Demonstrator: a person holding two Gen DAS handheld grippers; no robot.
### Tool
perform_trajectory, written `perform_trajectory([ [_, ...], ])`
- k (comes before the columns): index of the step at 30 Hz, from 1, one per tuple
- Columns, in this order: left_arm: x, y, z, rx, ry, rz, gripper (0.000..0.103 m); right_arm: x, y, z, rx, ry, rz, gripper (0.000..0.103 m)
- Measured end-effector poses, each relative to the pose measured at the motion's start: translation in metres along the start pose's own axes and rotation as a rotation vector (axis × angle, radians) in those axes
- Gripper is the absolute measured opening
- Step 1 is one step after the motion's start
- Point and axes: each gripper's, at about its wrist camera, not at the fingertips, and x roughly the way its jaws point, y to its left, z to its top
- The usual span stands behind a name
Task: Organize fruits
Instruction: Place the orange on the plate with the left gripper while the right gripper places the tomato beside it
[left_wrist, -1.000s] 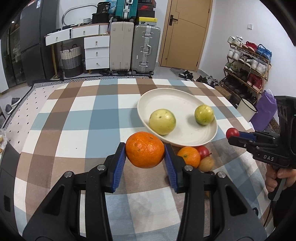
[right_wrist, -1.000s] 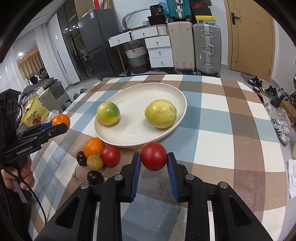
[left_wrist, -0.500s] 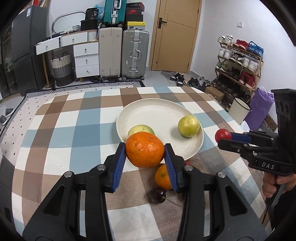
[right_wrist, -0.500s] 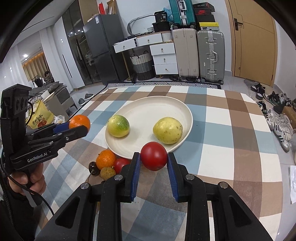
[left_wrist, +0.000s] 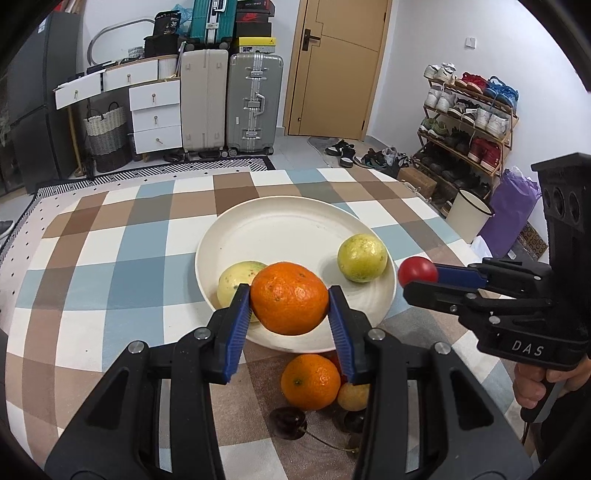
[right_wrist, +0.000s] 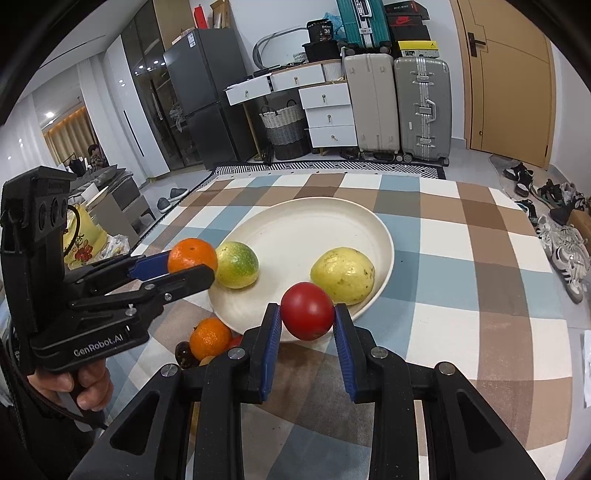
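My left gripper (left_wrist: 290, 304) is shut on an orange (left_wrist: 290, 297) and holds it above the near rim of the cream plate (left_wrist: 288, 229). Seen from the right wrist, that orange (right_wrist: 192, 255) hangs at the plate's left edge. My right gripper (right_wrist: 307, 321) is shut on a red tomato (right_wrist: 307, 316), just over the plate's (right_wrist: 314, 221) front rim. On the plate lie a yellow-green fruit (left_wrist: 362, 257) and a pale yellow fruit (left_wrist: 236, 280). Beside the plate on the cloth sit another orange (left_wrist: 310, 382), a small yellowish fruit (left_wrist: 352, 397) and dark cherries (left_wrist: 288, 422).
The table wears a checked blue, brown and white cloth (left_wrist: 122, 258). Beyond it stand suitcases (left_wrist: 255, 99), white drawers (left_wrist: 155, 114), a woven basket (left_wrist: 107, 136), a door and a shoe rack (left_wrist: 469, 122). A hand (right_wrist: 86, 384) grips the left tool's handle.
Both grippers have come nearer the plate with their fruit still held. In the left wrist view the plate has slid from the right toward the centre, and the loose fruit pile now lies below the fingers.
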Motion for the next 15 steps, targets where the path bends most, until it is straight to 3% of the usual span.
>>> perform_trajectory([
  [15,0.023,0.0,-0.005,0.004,0.045,0.007,0.039,0.028,0.004,0.007,-0.003,0.013,0.019,0.029],
])
